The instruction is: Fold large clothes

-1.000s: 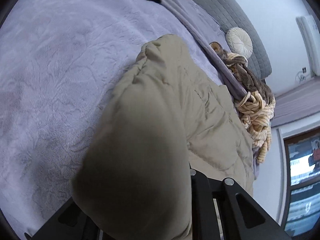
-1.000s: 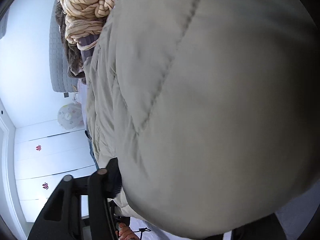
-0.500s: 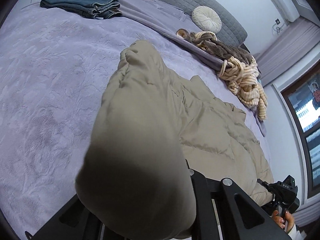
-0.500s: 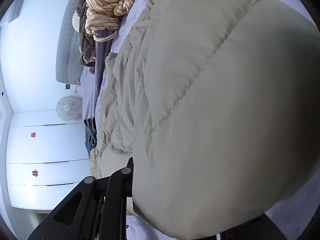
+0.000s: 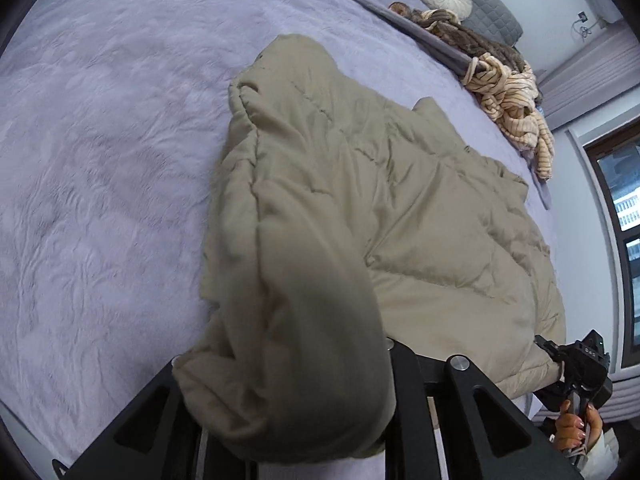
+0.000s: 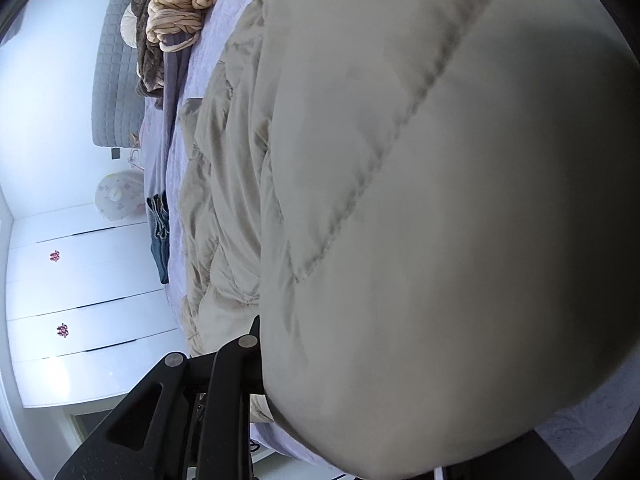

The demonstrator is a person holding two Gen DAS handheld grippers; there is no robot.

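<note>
You have a wide bed with a lilac textured coverlet (image 5: 100, 152). On it lie the puffy beige quilted coat (image 5: 420, 208), folded dark blue jeans (image 6: 159, 240) near the far edge, and a heap of cream striped knitwear (image 5: 516, 108) with what looks like brown fleece (image 5: 468, 40).

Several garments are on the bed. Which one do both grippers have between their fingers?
The beige puffer coat: its padded edge bulges between both grippers' fingers. The striped cream knit and folded jeans lie untouched farther off.

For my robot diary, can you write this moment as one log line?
step: folding | item: puffy jacket on bed | left tool: grips jacket, jaws just opening wider | right tool: same
</note>
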